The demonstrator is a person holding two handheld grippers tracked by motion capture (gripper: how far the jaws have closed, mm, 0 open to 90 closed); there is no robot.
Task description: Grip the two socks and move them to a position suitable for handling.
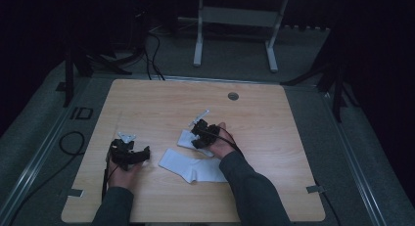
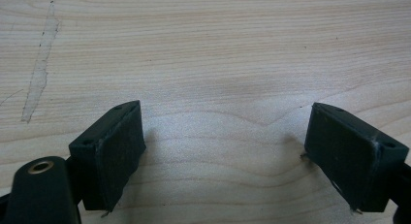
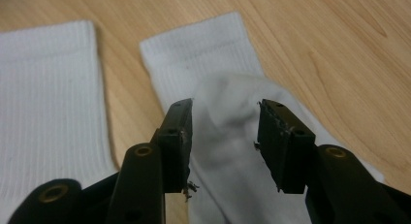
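Nearest me, the left gripper rests low on the wooden table, its jaws spread wide with nothing but bare woodgrain between them. It looks parked there, out of the way while the other hand works.

A little further in, a white sock lies flat on the table just in front of the person's right sleeve, laid out as if already dealt with or waiting to be matched.

Beyond it, the right gripper hangs over a second white sock, whose toe end is folded back onto its own leg. The jaws stand partly open, straddling the raised fold without pressing it; the cloth lies slack between the pads, so nothing is gripped. My guess is that the fold has just been laid down and let go, with the cuff pointing away beside its partner.
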